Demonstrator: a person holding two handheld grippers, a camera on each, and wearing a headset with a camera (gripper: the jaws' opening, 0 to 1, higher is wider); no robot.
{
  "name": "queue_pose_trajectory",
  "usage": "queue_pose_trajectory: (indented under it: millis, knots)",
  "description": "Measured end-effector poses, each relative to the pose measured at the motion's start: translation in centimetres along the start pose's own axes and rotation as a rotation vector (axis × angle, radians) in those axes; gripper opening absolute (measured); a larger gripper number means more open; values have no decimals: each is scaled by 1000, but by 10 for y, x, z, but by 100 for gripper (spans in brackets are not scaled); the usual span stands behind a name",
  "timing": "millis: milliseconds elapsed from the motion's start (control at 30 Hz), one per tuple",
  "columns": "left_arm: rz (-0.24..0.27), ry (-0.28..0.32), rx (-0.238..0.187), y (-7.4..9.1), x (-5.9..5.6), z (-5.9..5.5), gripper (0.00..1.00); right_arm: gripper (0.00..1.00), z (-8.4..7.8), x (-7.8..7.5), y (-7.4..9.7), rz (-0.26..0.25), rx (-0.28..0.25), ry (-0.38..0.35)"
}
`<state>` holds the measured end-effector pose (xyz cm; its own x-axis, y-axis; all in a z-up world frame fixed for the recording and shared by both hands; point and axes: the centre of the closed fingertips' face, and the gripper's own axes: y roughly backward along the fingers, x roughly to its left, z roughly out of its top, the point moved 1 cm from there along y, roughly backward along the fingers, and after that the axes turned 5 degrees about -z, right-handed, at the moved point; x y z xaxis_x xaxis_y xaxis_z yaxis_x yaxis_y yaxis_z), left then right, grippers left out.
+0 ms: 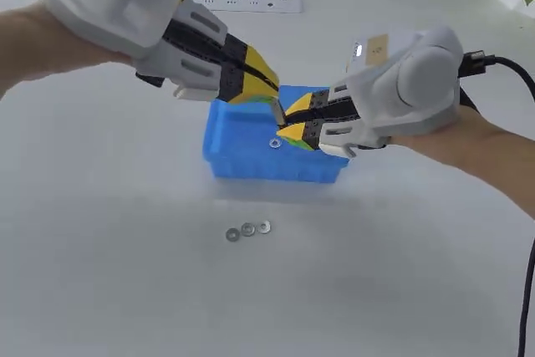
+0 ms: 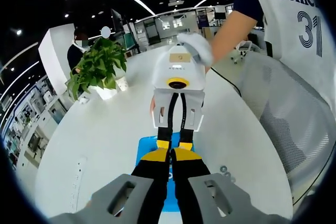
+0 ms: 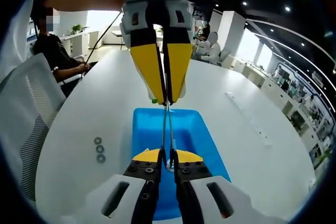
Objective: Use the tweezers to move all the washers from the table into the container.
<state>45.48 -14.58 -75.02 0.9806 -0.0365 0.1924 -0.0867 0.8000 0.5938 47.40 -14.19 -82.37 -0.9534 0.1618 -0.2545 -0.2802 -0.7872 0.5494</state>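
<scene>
Blue container [image 1: 251, 166] sits on the white table [image 1: 100, 273] in the head view. I see one washer [image 1: 275, 144] over its floor and three washers [image 1: 248, 230] in a row on the table just in front of it. My left gripper [image 1: 269, 87] and right gripper [image 1: 289, 123] meet tip to tip above it.

Left gripper view: a white jersey [image 2: 294, 19] reads "Mershie", cut off, and "31".

Right gripper view: both pairs of jaws are pinched nearly closed on the tweezers [image 3: 166, 124], which span between them over the container.
</scene>
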Motion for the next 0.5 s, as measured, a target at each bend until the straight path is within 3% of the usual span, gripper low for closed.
queue_pose_trajectory:
  millis: [167, 200, 500]
  knots:
    - [-14, 15, 9, -8, 1, -8, 5, 10, -7, 2, -9, 19, 22, -12]
    - [-20, 15, 15, -11, 2, -15, 5, 10, -10, 3, -11, 22, 27, -12]
    - [-26, 35, 16, -16, 7, -22, 5, 10, -19, 3, -14, 30, 48, -45]
